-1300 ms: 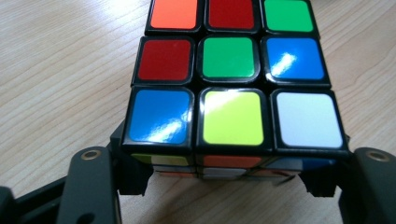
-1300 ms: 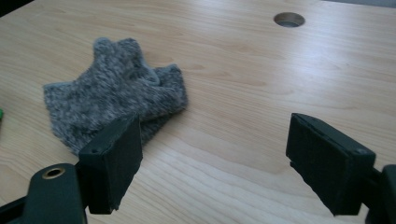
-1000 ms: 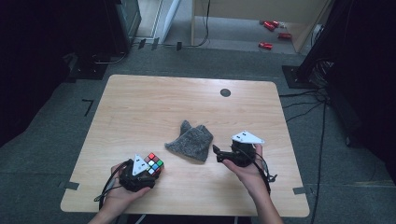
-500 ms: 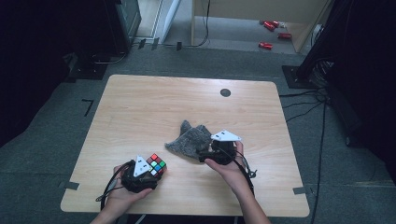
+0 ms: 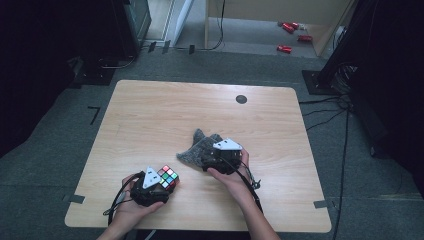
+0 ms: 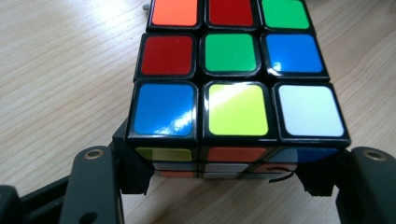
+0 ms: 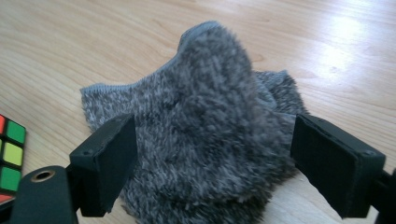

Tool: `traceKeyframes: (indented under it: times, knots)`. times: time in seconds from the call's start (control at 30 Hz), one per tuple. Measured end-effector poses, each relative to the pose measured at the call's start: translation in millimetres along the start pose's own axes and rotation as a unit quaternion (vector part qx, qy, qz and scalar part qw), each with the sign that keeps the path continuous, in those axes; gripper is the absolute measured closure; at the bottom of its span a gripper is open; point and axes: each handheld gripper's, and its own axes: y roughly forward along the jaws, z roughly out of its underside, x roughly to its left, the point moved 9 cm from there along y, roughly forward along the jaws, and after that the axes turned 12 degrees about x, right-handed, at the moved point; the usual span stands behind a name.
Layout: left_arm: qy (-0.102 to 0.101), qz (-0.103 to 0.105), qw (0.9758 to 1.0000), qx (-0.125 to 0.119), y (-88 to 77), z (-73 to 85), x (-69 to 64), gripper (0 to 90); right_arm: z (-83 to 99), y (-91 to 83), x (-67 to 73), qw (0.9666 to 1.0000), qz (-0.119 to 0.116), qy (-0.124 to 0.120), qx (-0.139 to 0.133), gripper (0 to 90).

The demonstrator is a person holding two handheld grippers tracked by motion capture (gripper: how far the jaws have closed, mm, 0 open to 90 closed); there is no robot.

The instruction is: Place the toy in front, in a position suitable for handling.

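Tools (image 5: 172, 182) over wooden table (image 5: 150, 115), grey floor (image 5: 60, 150)

No readable text or labels anywhere (cube stickers are blank).

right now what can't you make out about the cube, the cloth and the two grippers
- Cube: its far face is cut off by the top edge of the left gripper view; its underside rests on the table.
- Left gripper: in the high view its jaws are hidden under its grey plate.
- Cloth: the near part is blurred in the right gripper view, so whether the right gripper pads touch it is unclear.
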Motion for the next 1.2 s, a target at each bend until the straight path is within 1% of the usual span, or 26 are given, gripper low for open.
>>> traceKeyframes:
  times: [0.07,0.23,0.27,0.3,0.33,0.37,0.4,0.43,0.47,0.5,0.53,0.57,0.63,0.7,0.77,0.83,0.9,0.97,1.03,1.1,1.2]
  knots:
    - [0.001,0.001,1.0000,0.000,-0.4,1.0,-0.1,33.4,0.4,3.8,2.1,1.0000,0.000,0.001,0.003,18.2]
    - [-0.002,0.000,1.0000,0.004,0.2,3.4,0.3,21.9,2.3,12.1,4.0,0.9999,0.003,0.000,0.012,20.7]
    - [-0.002,0.000,1.0000,0.004,0.2,3.5,0.4,21.4,3.1,13.8,4.2,0.9999,0.006,0.000,0.014,20.9]
    - [-0.001,-0.001,1.0000,0.004,0.1,3.5,0.6,22.1,5.7,17.8,4.9,0.9997,0.008,-0.002,0.023,21.7]
    - [-0.001,-0.003,1.0000,0.002,-0.1,3.3,0.8,22.1,5.7,17.8,4.9,0.9997,0.008,-0.002,0.023,21.7]
    - [-0.001,-0.003,1.0000,-0.003,-1.0,2.7,0.8,34.4,8.5,21.1,5.8,0.9994,0.016,-0.010,0.028,24.4]
    - [0.000,-0.002,1.0000,-0.006,-1.4,2.4,0.4,34.4,8.5,21.1,5.8,0.9994,0.016,-0.010,0.028,24.4]
    - [0.000,-0.003,1.0000,-0.005,-1.5,2.2,0.6,34.6,10.4,22.8,5.5,0.9992,0.027,-0.011,0.029,31.0]
    - [0.000,-0.003,1.0000,-0.005,-1.5,2.2,0.6,34.7,11.1,23.2,5.2,0.9992,0.030,-0.011,0.026,36.3]
    - [0.004,-0.008,0.9999,-0.005,-1.9,2.2,1.0,34.7,11.1,23.2,5.2,0.9992,0.030,-0.011,0.026,36.3]
    - [0.007,-0.016,0.9998,-0.003,-2.5,1.9,1.8,34.8,12.6,22.2,3.1,0.9990,0.039,-0.011,0.017,51.3]
    - [0.007,-0.016,0.9998,-0.004,-2.7,1.1,1.4,34.9,13.1,21.4,1.9,0.9992,0.038,-0.008,0.010,55.0]
    - [0.008,-0.011,0.9999,-0.008,-4.8,-1.3,-0.3,34.9,14.5,19.8,-1.9,0.9993,0.038,0.000,0.005,60.5]
    - [0.016,-0.009,0.9998,-0.012,-8.5,-5.6,-3.6,34.9,15.9,16.7,-5.0,0.9996,0.029,0.005,0.004,62.1]
    - [0.025,-0.007,0.9995,-0.018,-12.6,-11.5,-7.7,34.9,17.2,10.5,-7.1,0.9998,0.015,0.010,-0.001,63.8]
    - [0.031,0.004,0.9992,-0.023,-16.2,-17.6,-12.5,35.0,17.4,0.2,-6.2,0.9999,-0.001,0.000,-0.017,65.6]
    - [0.036,0.004,0.9990,-0.025,-17.8,-23.8,-16.3,35.0,17.7,-12.4,-4.0,0.9994,-0.009,-0.013,-0.030,66.5]
    - [0.046,0.005,0.9986,-0.027,-17.4,-30.2,-20.4,35.0,17.1,-26.3,-1.8,0.9987,-0.015,-0.020,-0.045,67.1]
    - [0.055,-0.001,0.9982,-0.025,-16.0,-35.8,-23.6,35.0,15.6,-39.5,0.3,0.9978,-0.021,-0.021,-0.058,67.1]
    - [0.060,0.004,0.9979,-0.025,-14.1,-41.5,-28.1,35.0,13.9,-51.8,2.6,0.9970,-0.027,-0.020,-0.070,67.1]
    - [0.074,0.004,0.9971,-0.015,-11.0,-47.7,-34.2,35.0,11.0,-67.0,7.0,0.9955,-0.039,-0.020,-0.084,67.0]
